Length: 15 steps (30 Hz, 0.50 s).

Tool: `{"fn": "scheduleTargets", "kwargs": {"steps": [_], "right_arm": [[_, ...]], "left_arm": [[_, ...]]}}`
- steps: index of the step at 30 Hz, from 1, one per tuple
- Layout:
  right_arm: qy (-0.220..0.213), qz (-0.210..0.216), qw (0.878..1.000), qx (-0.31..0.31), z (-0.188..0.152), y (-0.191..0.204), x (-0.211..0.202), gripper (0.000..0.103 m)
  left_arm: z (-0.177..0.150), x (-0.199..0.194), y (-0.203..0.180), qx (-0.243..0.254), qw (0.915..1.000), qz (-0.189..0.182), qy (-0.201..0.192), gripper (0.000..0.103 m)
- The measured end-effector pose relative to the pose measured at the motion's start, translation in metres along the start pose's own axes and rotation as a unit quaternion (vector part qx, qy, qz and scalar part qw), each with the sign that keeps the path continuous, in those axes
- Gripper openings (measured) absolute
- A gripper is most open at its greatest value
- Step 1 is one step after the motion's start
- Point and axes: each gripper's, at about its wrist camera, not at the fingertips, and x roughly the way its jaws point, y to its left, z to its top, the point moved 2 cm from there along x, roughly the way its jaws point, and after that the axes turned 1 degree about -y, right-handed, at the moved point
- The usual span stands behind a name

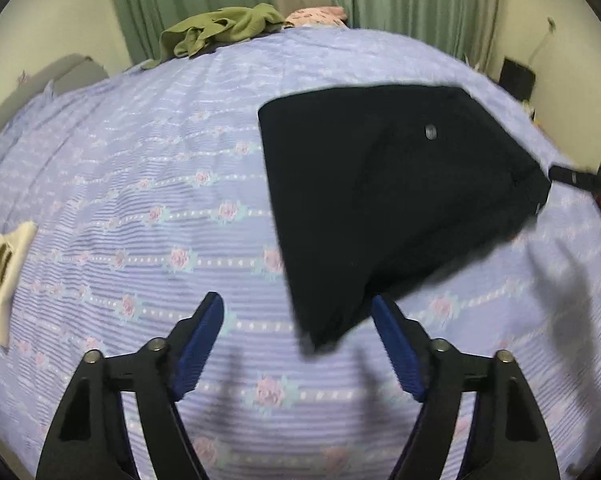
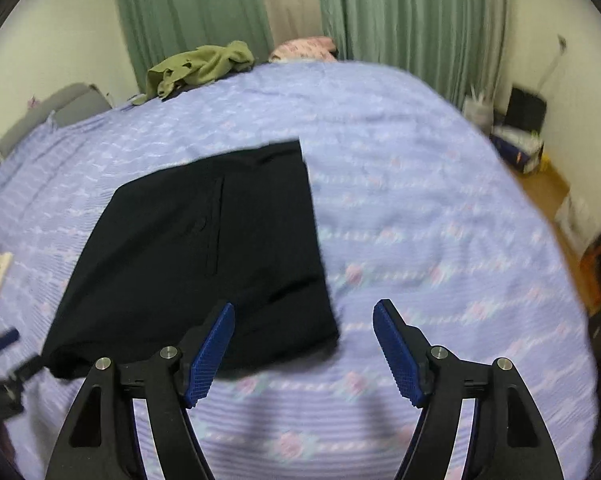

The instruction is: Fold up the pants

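Note:
Black pants (image 1: 380,200), folded into a compact flat shape, lie on a lilac flowered bedspread (image 1: 140,200). My left gripper (image 1: 296,302) hovers open over their near corner, which shows between the blue pads (image 1: 200,344) without either pad touching it. In the right wrist view the pants (image 2: 204,240) lie left of centre. My right gripper (image 2: 304,306) is open above their near right corner, holding nothing. A blurred part of the left gripper (image 2: 4,344) shows at that view's lower left edge.
A crumpled olive garment (image 1: 220,30) and a pink item (image 1: 316,14) lie at the bed's far edge before green curtains. A cream cloth (image 1: 4,276) lies on the bed at the left. Boxes and bags (image 2: 516,148) stand on the wooden floor to the right.

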Motion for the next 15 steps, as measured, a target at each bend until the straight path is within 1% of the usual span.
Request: {"fn": "scheduleTargets", "kwargs": {"steps": [2,3,4,5,6,7,9,10,11,12,14,15], "right_arm": [[0.019,0.018,0.999,0.037,-0.007,-0.005,0.012,0.072],[0.023,0.023,0.998,0.052,-0.01,-0.009,0.017,0.072],[0.025,0.025,0.997,0.062,-0.011,-0.01,0.02,0.072],[0.025,0.028,0.996,0.077,-0.013,-0.012,0.024,0.072],[0.028,0.031,0.995,0.094,-0.014,-0.015,0.029,0.072],[0.032,0.035,0.993,0.112,-0.014,-0.019,0.033,0.072],[0.035,0.043,0.988,0.142,-0.013,-0.024,0.041,0.072],[0.038,0.044,0.986,0.155,-0.012,-0.026,0.046,0.071],[0.041,0.044,0.985,0.161,-0.012,-0.027,0.05,0.068],[0.051,0.045,0.983,0.168,-0.012,-0.028,0.056,0.054],[0.063,0.042,0.982,0.171,-0.012,-0.03,0.064,0.047],[0.056,0.042,0.984,0.166,-0.011,-0.03,0.063,0.042]], "left_arm": [[-0.007,0.006,-0.005,0.017,0.9998,0.005,0.005,0.064],[-0.009,0.01,-0.007,0.024,0.9997,0.006,0.008,0.061],[-0.009,0.014,-0.009,0.025,0.9996,0.007,0.009,0.059],[-0.009,0.017,-0.01,0.025,0.9996,0.008,0.009,0.055],[-0.008,0.019,-0.011,0.025,0.9996,0.008,0.009,0.049],[-0.006,0.02,-0.013,0.027,0.9996,0.011,0.005,0.045],[-0.001,0.018,-0.016,0.029,0.9994,0.018,-0.005,0.028],[0.0,0.019,-0.017,0.031,0.9993,0.021,-0.007,0.024],[0.001,0.019,-0.018,0.035,0.999,0.025,-0.01,0.017],[0.001,0.018,-0.02,0.044,0.9981,0.039,-0.015,0.016],[-0.002,0.012,-0.024,0.065,0.9957,0.06,-0.03,0.015],[-0.004,0.011,-0.024,0.069,0.9953,0.06,-0.031,0.014]]}}
